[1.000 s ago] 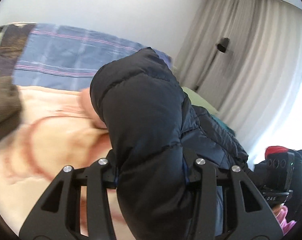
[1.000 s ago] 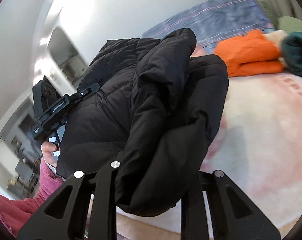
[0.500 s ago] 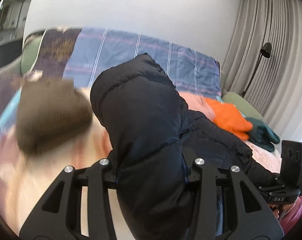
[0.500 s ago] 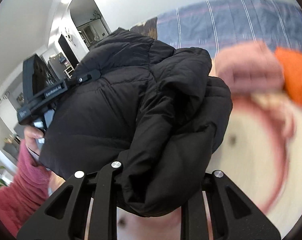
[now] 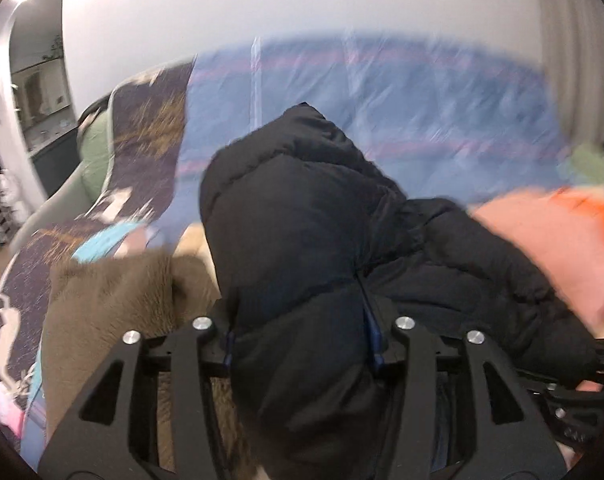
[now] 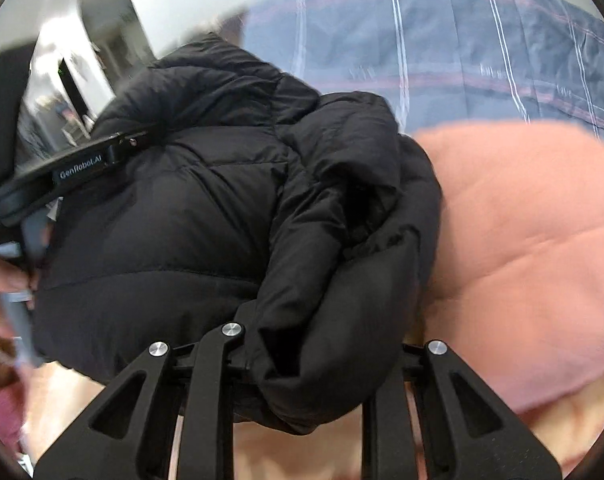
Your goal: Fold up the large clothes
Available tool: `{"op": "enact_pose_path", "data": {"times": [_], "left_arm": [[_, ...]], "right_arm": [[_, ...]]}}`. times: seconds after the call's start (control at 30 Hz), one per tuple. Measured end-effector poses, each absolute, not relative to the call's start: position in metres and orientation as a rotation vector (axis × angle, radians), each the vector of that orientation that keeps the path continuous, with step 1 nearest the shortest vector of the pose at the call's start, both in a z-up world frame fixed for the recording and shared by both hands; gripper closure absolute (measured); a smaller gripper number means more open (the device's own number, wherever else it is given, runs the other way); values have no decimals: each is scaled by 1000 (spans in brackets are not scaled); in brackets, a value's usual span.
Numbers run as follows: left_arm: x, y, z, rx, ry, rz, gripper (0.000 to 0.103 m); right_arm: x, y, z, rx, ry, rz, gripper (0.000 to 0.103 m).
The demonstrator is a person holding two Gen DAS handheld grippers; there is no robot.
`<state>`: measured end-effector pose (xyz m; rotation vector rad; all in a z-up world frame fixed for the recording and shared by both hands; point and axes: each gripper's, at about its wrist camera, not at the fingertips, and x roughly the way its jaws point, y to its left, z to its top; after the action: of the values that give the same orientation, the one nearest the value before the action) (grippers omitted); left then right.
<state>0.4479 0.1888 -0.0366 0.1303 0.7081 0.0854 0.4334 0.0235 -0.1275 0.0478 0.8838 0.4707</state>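
Note:
A bulky black puffer jacket (image 5: 302, 240) is bunched up and held off the bed between both grippers. My left gripper (image 5: 302, 344) is shut on one thick fold of it; the fabric fills the space between the jaws. My right gripper (image 6: 313, 356) is shut on another fold of the same jacket (image 6: 206, 208). The left gripper also shows at the left of the right wrist view (image 6: 82, 166), clamped on the jacket's far side. The jacket hides the fingertips of both grippers.
A brown fuzzy garment (image 5: 114, 304) lies left of the jacket. A folded pink garment (image 6: 521, 248) and an orange one (image 5: 597, 216) lie to the right. A blue plaid cover (image 5: 381, 112) is behind. A doorway (image 5: 34, 88) opens at the far left.
Both grippers have swung left and forward with the jacket still held. The brown garment is now close below the left gripper, and the pink garment is right beside the right gripper.

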Motion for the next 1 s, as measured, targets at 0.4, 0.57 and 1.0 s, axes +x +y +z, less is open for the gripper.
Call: {"op": "enact_pose_path", "data": {"times": [0.4,0.57,1.0], "left_arm": [[436,185,-84,343,665,242,29],[368,180,-40,327,550,171,19],[140,130,10,111,455,3,2]], "right_arm": [[409,27,-133,-85,816,337,51],[308,-20,-99,-88,708,350,29],[117,-122,-44,65,571,164,20]]}}
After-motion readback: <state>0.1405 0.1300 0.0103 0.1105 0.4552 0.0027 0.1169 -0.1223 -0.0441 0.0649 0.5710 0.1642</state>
